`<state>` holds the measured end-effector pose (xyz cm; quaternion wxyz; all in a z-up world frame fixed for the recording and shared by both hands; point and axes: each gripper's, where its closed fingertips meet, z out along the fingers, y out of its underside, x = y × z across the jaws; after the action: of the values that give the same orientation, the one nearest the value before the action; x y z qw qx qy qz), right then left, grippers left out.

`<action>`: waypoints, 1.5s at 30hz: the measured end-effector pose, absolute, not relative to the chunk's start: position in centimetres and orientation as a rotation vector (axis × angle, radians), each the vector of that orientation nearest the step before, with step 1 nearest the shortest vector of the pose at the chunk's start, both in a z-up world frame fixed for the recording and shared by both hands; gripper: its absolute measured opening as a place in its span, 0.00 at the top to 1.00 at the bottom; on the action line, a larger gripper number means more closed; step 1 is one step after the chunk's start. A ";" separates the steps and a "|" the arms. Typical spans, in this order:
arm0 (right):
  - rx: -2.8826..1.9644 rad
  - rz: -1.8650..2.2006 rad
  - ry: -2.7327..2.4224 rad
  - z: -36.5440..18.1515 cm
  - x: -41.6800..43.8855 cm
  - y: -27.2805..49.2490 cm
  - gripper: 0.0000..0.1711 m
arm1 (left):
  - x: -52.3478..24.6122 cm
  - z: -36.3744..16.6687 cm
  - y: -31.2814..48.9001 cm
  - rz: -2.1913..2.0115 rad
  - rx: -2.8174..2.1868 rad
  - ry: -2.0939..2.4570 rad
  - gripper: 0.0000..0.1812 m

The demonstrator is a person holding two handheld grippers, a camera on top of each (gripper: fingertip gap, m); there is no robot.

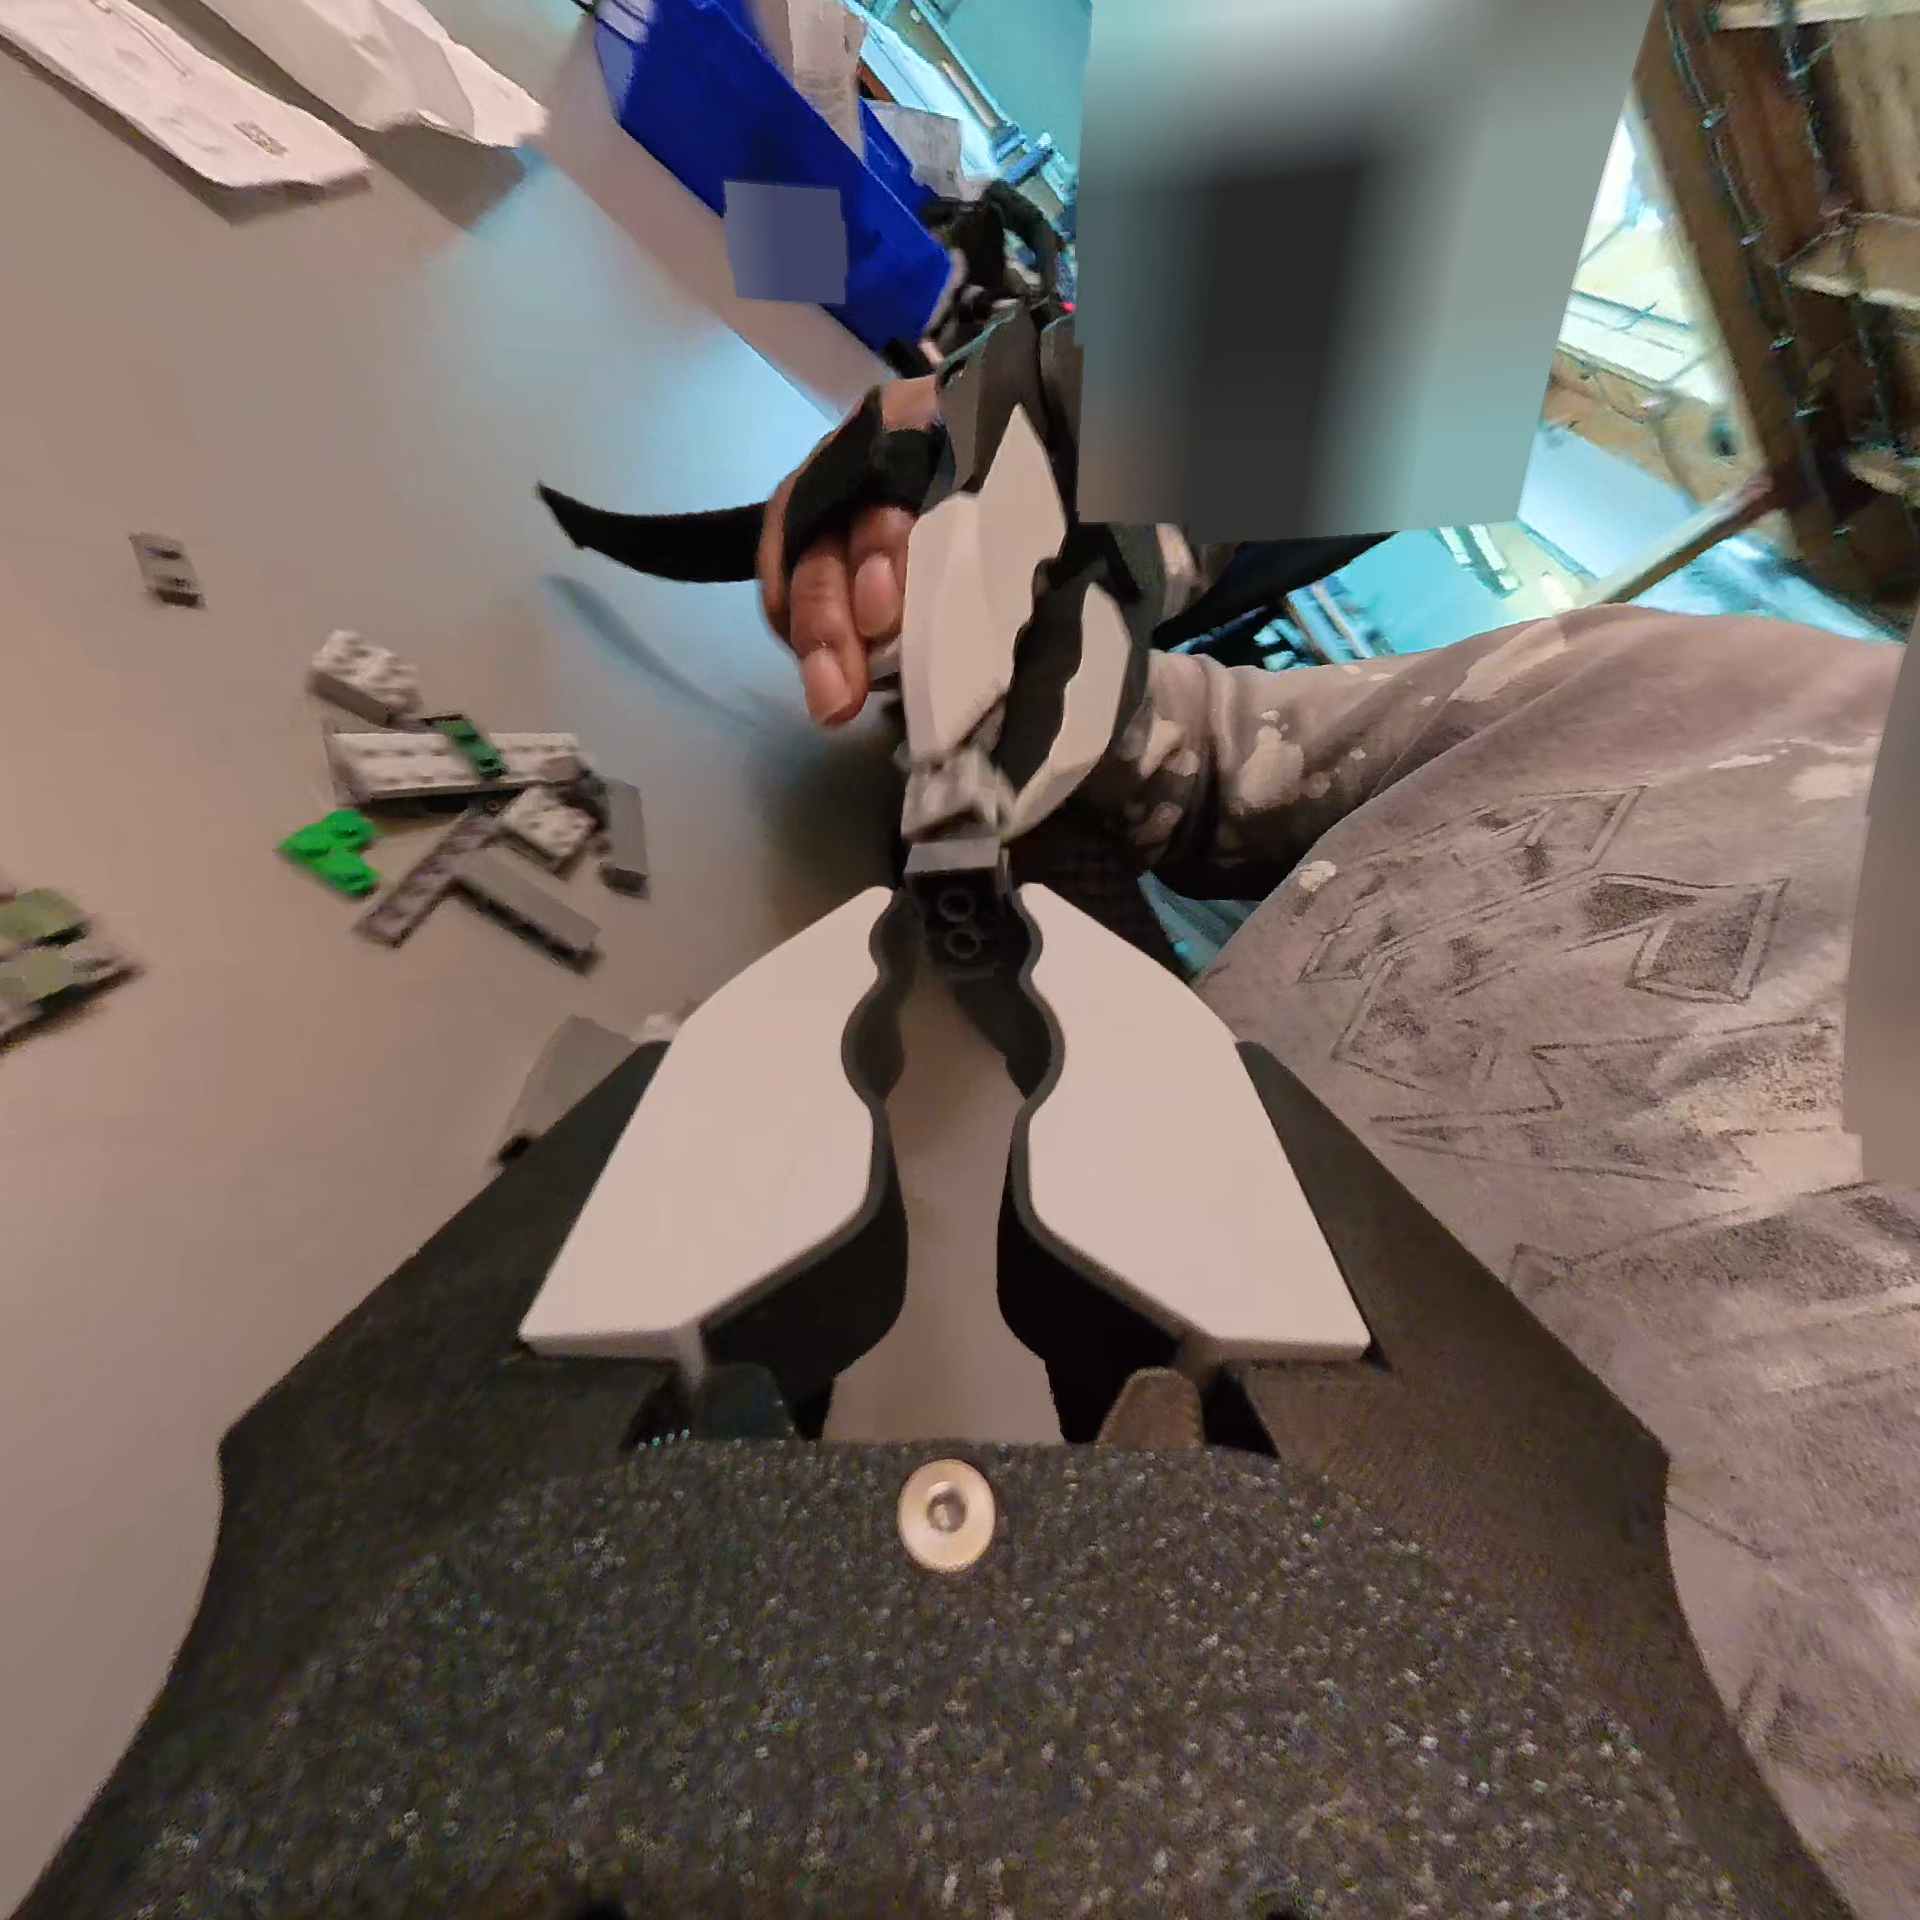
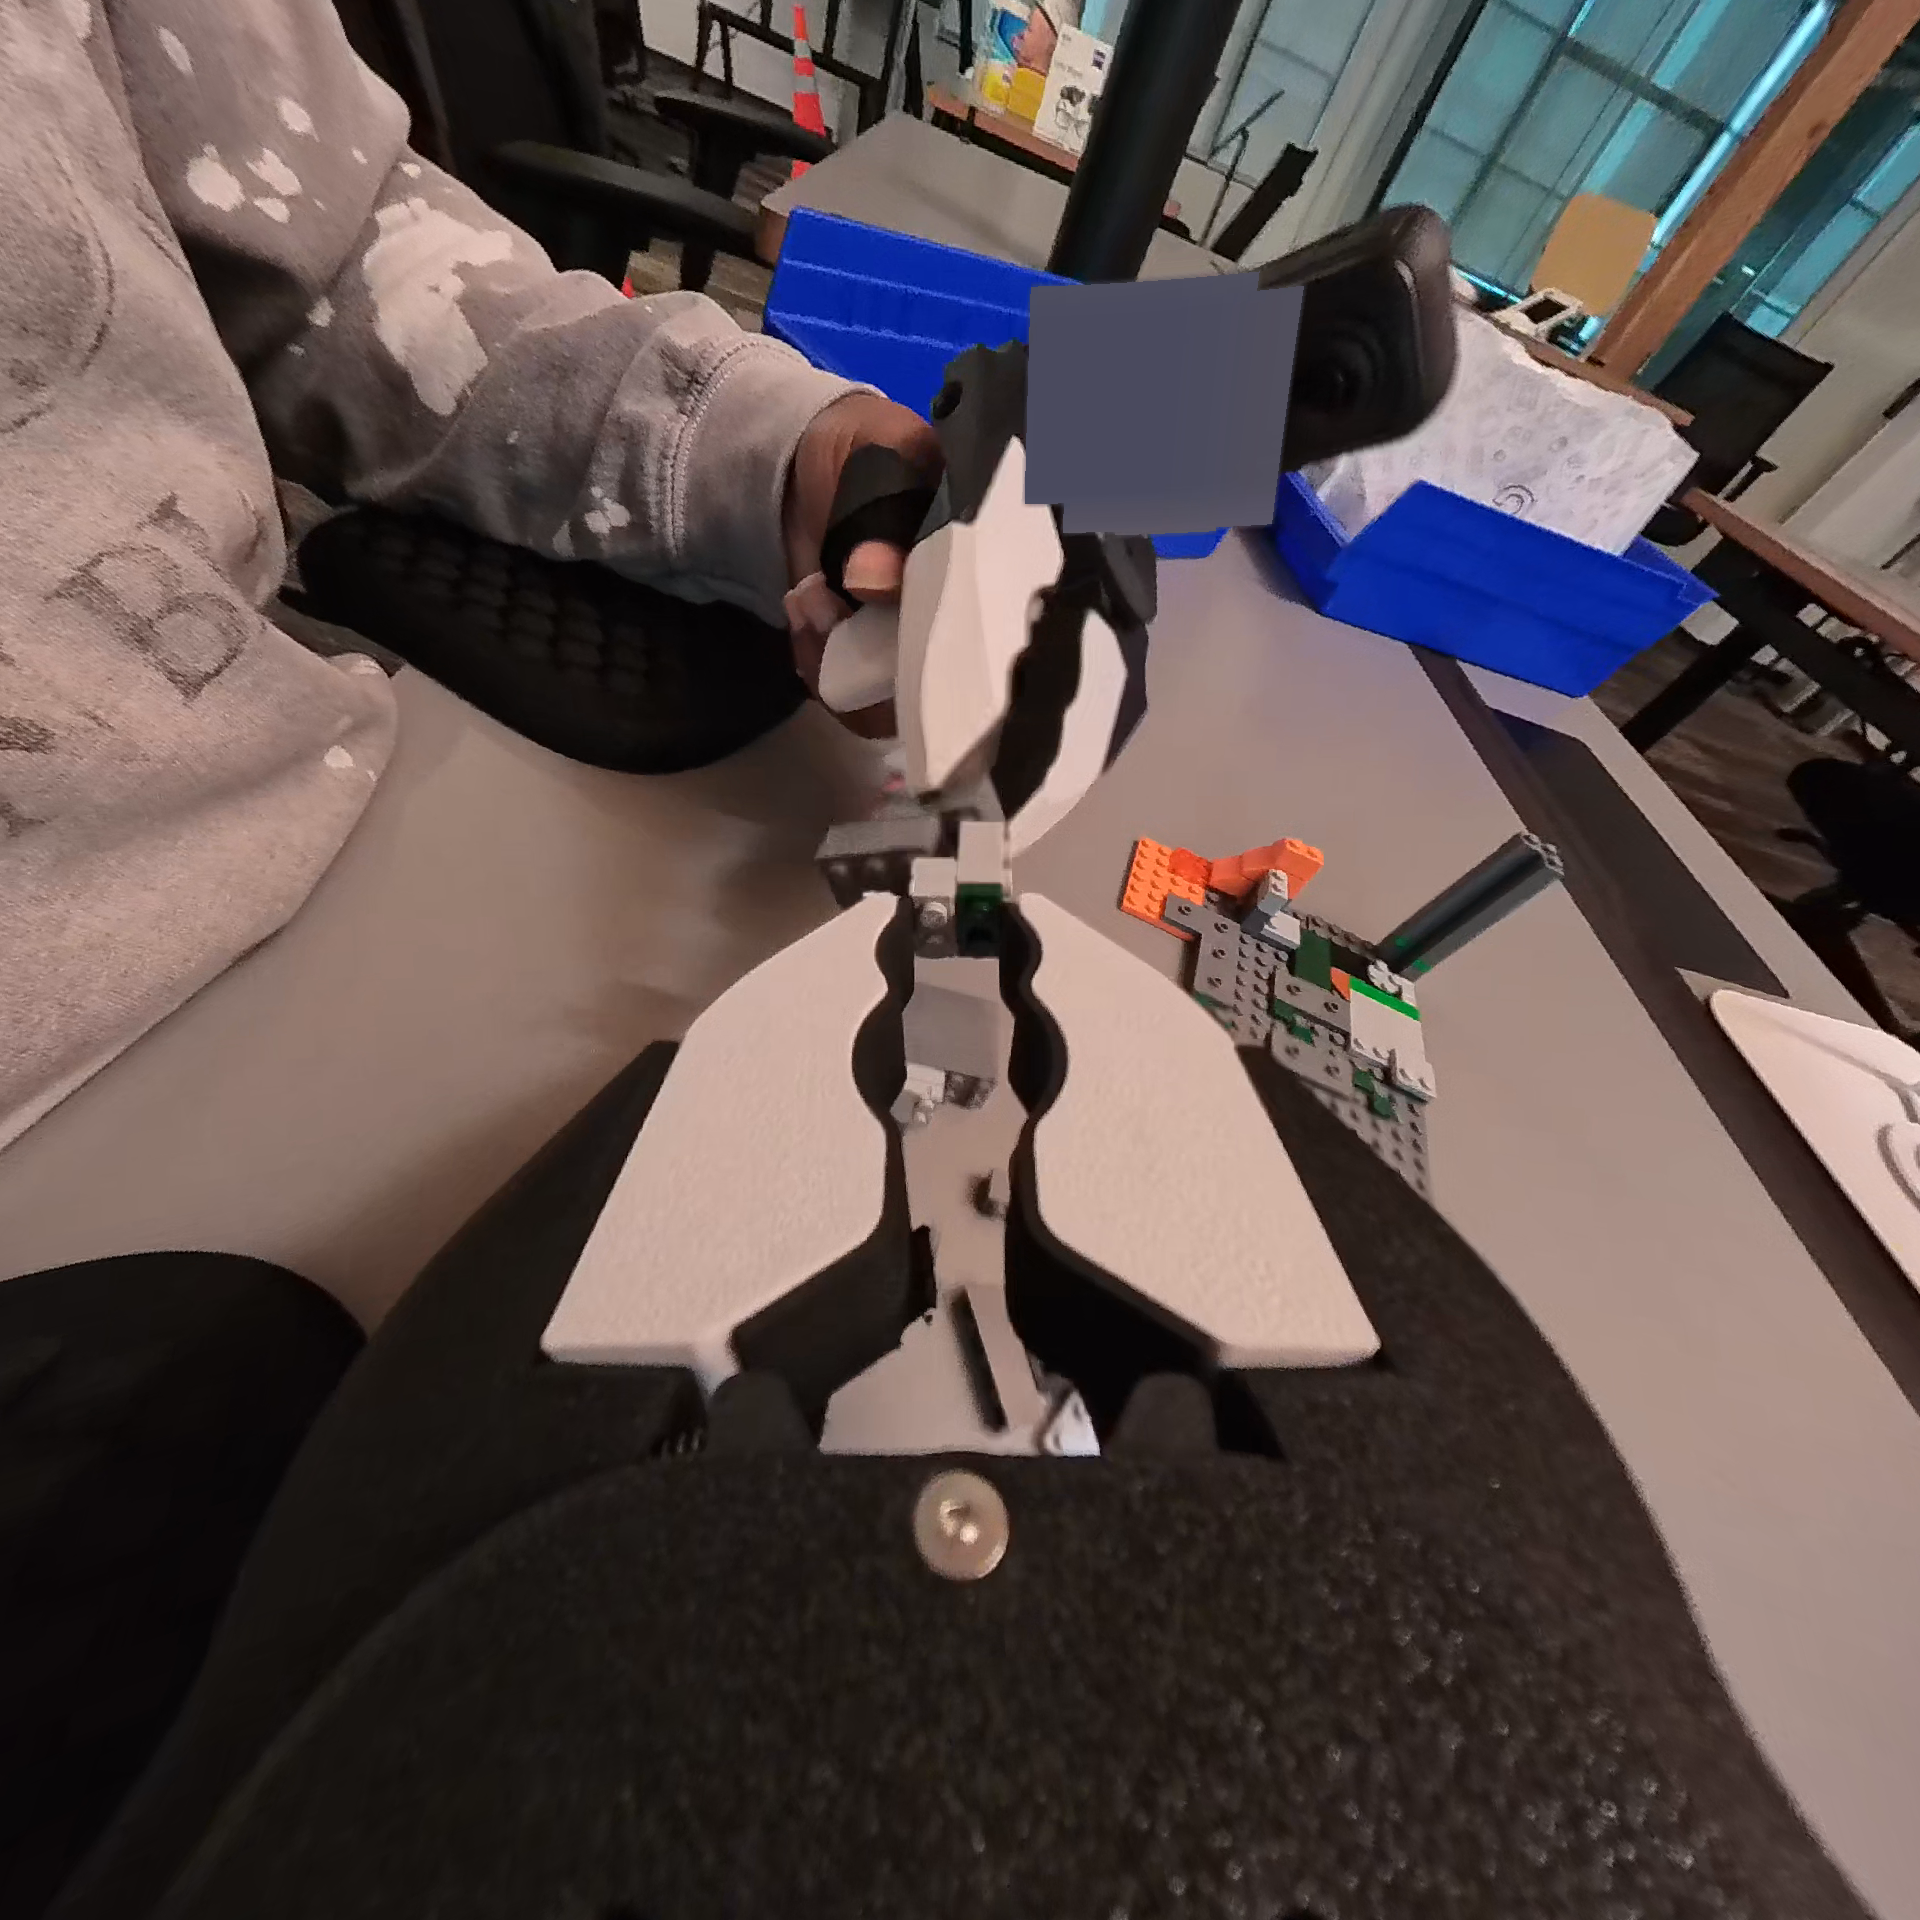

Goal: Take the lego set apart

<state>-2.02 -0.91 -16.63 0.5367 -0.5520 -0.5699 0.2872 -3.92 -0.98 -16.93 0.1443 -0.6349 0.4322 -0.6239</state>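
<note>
In the left wrist view a blue bin [image 1: 769, 135] sits far on the grey table [image 1: 260, 416] beside loose grey and green bricks [image 1: 468, 810], and the left gripper [image 1: 961, 930] pinches a dark brick [image 1: 961, 925] that meets the right gripper [image 1: 997, 821], itself clamped on a small grey piece [image 1: 951, 795]. In the right wrist view two blue bins [image 2: 1475, 582], one holding white paper [image 2: 1538, 436], stand far on the table in an office room; the right gripper [image 2: 961, 920] is closed on the small lego assembly [image 2: 956, 904], tip to tip with the left gripper [image 2: 966, 805], with the larger lego set [image 2: 1309, 977] lying on the table to the right.

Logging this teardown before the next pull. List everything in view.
Held lego chunk: one, grey with green, clamped between both tools above the table.
Loose lego pieces: several, grey and green, scattered on the table.
Lego build: one, grey with orange and green, on the table.
Bins: two, blue, far table edge.
Table: one, grey.
Papers: white, table's far end.
Left tool: shut on the chunk.
Right tool: shut on the chunk.
</note>
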 end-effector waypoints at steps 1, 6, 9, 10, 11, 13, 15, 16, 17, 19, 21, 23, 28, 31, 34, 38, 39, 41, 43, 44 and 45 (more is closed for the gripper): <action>-1.331 0.693 -1.320 -16.3 -1.0 -0.5 0.91 | -4.8 -16.8 0.1 -1.764 -1.830 1.200 0.91; -1.384 0.671 -1.316 -17.7 -0.5 0.6 0.91 | -7.5 -20.0 4.1 -1.262 -1.965 1.264 0.91; -1.422 0.641 -1.365 -19.0 -1.3 0.9 0.91 | -7.5 -19.9 4.0 -1.300 -1.979 1.253 0.91; -1.446 0.641 -1.376 -19.5 -1.5 1.0 0.91 | -7.7 -20.0 4.2 -1.285 -1.982 1.250 0.91; -1.469 0.633 -1.389 -20.0 -1.9 1.0 0.91 | -7.8 -19.9 4.2 -1.307 -1.984 1.239 0.91; -1.489 0.606 -1.420 -20.6 -3.0 1.0 0.91 | -7.8 -19.6 4.2 -1.360 -1.978 1.204 0.91; -1.494 0.591 -1.445 -20.7 -4.2 1.0 0.91 | -7.8 -19.7 4.6 -1.354 -1.986 1.180 0.91; -1.503 0.587 -1.461 -20.7 -4.7 1.0 0.91 | -7.9 -19.8 4.5 -1.362 -1.989 1.184 0.91; -1.518 0.582 -1.478 -21.0 -5.2 1.1 0.91 | -7.9 -19.8 4.2 -1.379 -1.988 1.201 0.91; -1.544 0.569 -1.510 -21.6 -5.8 1.4 0.91 | -8.0 -19.8 4.0 -1.380 -1.978 1.205 0.91; -1.567 0.558 -1.532 -22.3 -6.3 1.7 0.91 | -8.0 -19.4 3.8 -1.410 -1.960 1.203 0.91; -1.570 0.555 -1.540 -22.5 -6.7 1.8 0.91 | -8.2 -19.1 3.9 -1.410 -1.947 1.192 0.91; -1.570 0.560 -1.551 -22.5 -7.2 2.2 0.91 | -9.2 -20.5 4.3 -1.271 -1.978 1.252 0.91; -1.574 0.564 -1.554 -22.7 -7.3 2.4 0.91 | -9.9 -21.7 4.7 -1.185 -2.035 1.279 0.91; -1.582 0.547 -1.566 -23.1 -7.4 2.6 0.91 | -10.6 -22.7 5.0 -1.144 -2.088 1.280 0.91; -1.587 0.540 -1.563 -23.1 -7.5 2.8 0.91 | -11.1 -23.8 5.4 -1.105 -2.153 1.266 0.89; -1.589 0.541 -1.556 -23.1 -7.6 3.0 0.91 | -11.3 -24.0 5.6 -1.091 -2.160 1.267 0.90; -1.599 0.541 -1.542 -22.9 -7.6 3.2 0.91 | -11.0 -23.6 5.3 -1.141 -2.138 1.268 0.99; -1.616 0.531 -1.540 -23.0 -7.7 3.5 0.91 | -10.8 -23.3 5.5 -1.160 -2.126 1.248 1.00; -1.624 0.521 -1.545 -23.1 -7.7 3.6 0.91 | -10.9 -23.3 5.8 -1.136 -2.130 1.240 0.97; -1.632 0.507 -1.550 -23.3 -7.6 3.7 0.91 | -10.9 -23.4 5.9 -1.114 -2.132 1.239 0.94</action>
<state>-7.63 3.74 -23.25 0.4052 -0.6468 -0.6141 0.2008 -10.93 5.93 -23.44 0.2161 -0.7694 0.4470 -0.4019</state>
